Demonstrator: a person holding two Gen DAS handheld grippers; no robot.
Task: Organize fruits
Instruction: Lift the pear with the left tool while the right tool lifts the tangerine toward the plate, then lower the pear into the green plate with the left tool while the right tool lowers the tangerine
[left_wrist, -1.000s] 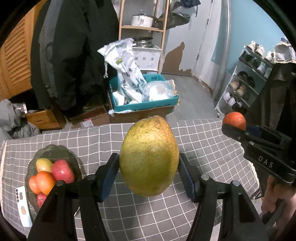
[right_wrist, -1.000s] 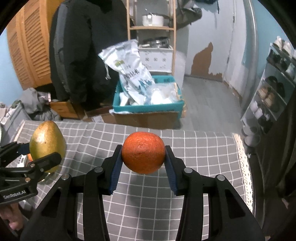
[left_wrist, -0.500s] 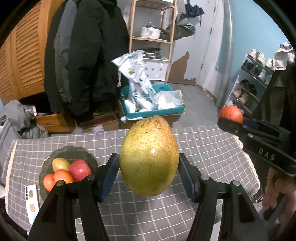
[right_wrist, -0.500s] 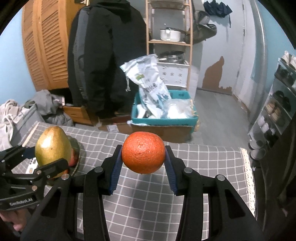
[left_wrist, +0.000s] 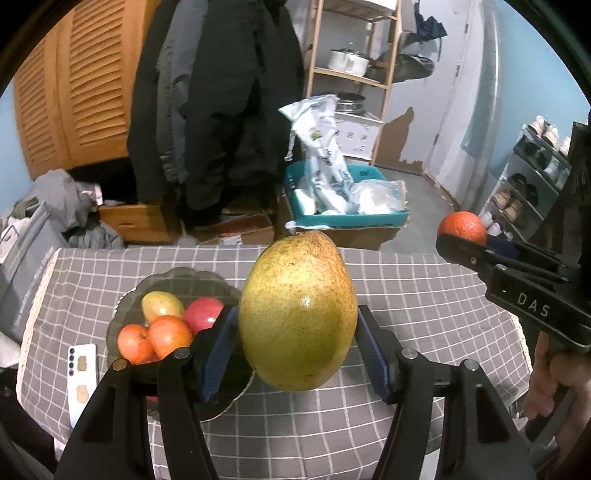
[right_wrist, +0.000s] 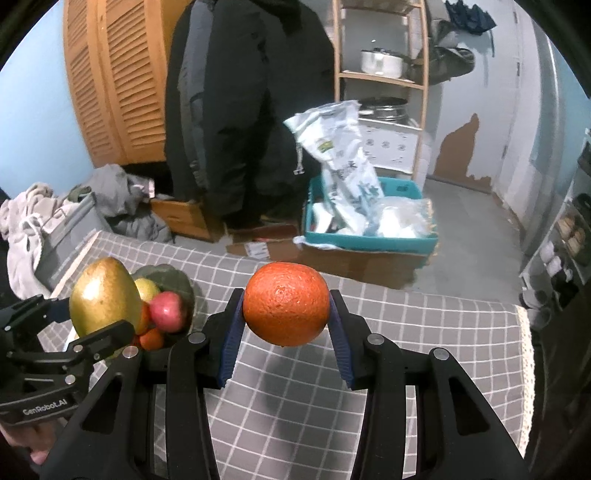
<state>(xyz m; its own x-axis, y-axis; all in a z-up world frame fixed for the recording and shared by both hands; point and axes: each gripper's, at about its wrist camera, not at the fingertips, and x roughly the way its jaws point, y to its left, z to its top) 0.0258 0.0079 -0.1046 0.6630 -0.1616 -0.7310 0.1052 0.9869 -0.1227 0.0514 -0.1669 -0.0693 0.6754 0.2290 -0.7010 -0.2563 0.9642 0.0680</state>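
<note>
My left gripper (left_wrist: 297, 350) is shut on a large yellow-green mango (left_wrist: 298, 310), held above the grey checked tablecloth (left_wrist: 406, 291). My right gripper (right_wrist: 286, 339) is shut on an orange (right_wrist: 286, 303), also held above the cloth. A dark glass plate (left_wrist: 173, 282) at the left holds several fruits: a small yellow mango (left_wrist: 161, 304), a red apple (left_wrist: 203, 308) and oranges (left_wrist: 170, 334). The plate sits left of and below the held mango. In the right wrist view the left gripper with the mango (right_wrist: 105, 295) hangs over the plate (right_wrist: 173, 280).
A white phone (left_wrist: 81, 373) lies on the cloth left of the plate. Beyond the table's far edge stand a teal crate (left_wrist: 347, 218) with bags, dark coats (left_wrist: 221, 92), a wooden shelf (left_wrist: 354, 74) and a shoe rack (left_wrist: 535, 177) at the right.
Both grippers have risen and tilted up with their fruit. The plate now appears closer to the left gripper, which has shifted left toward it.
</note>
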